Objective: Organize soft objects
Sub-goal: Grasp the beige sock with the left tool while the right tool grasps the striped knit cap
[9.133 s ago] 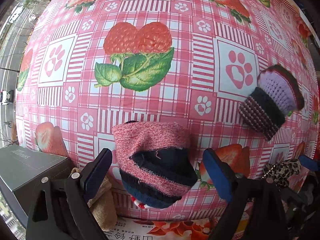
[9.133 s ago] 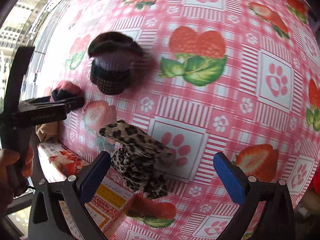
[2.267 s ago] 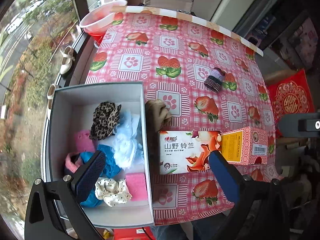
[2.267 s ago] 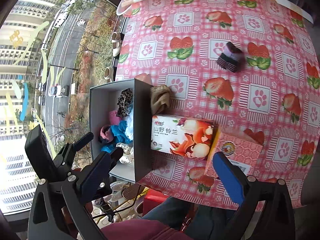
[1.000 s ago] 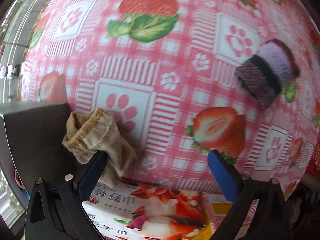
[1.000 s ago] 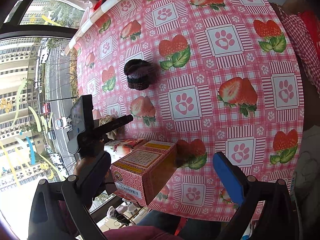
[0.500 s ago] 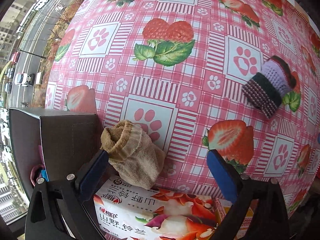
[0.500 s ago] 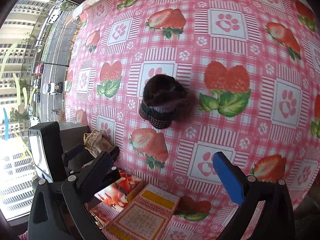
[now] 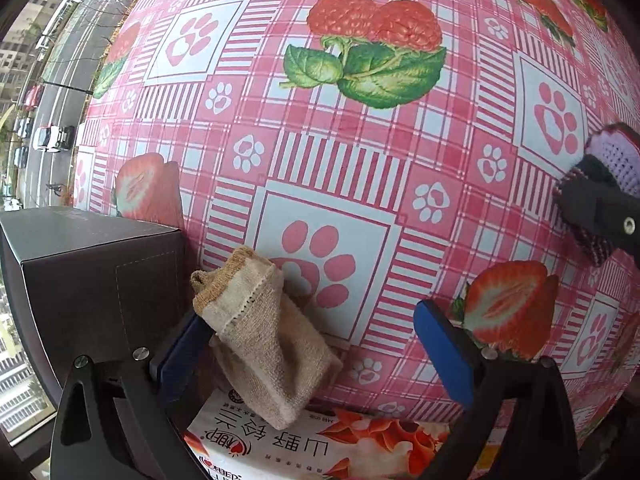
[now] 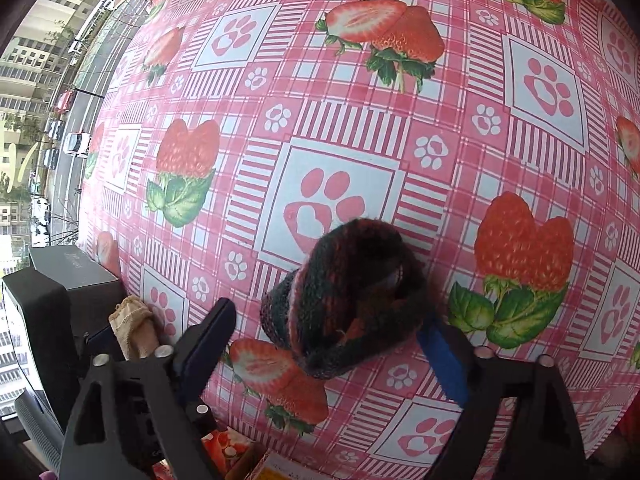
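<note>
Beside the left pad of the left gripper (image 9: 316, 354), whose jaws are standing wide apart, the beige sock (image 9: 264, 334) is lying partly on the tissue box (image 9: 320, 450), just next to the dark box (image 9: 100, 280), touching that pad only. Further right, the right gripper (image 10: 328, 344) is closing its jaws around the dark knitted sock (image 10: 348, 300): the right pad is touching it, the left pad is apart from it, so nothing is clamped yet. Both socks are looking light, soft and easily squashed, so I would be pinching each across its thick folded middle.
</note>
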